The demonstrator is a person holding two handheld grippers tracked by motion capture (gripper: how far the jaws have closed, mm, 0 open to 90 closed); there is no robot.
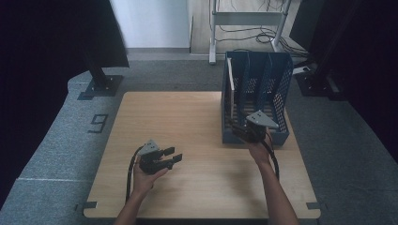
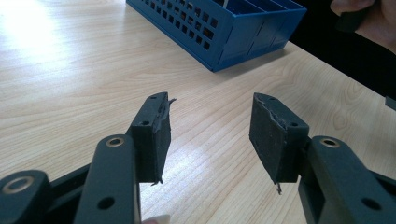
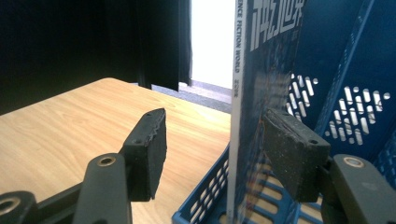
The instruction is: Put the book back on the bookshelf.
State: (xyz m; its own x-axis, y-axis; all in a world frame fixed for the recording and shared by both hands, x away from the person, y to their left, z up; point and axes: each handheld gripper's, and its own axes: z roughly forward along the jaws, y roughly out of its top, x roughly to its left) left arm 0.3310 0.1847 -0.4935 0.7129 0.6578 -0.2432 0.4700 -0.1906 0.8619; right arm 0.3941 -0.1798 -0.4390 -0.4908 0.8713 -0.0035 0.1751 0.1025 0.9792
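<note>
Blue rack (image 3: 355, 93) hides magazine (image 3: 261, 93) lower edge.

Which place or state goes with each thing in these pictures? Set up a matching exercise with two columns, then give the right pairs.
Things:
1. left hand-held gripper
2. right hand-held gripper
3. magazine
4. file rack

Places or states:
A. blue, standing at the table's far right side
B. jaws open on either side of the magazine's spine
C. upright in the rack's leftmost slot
D. jaws open over bare wood, nothing between them

Pairs: 1-D, 2-B, 3-C, 4-A
</note>
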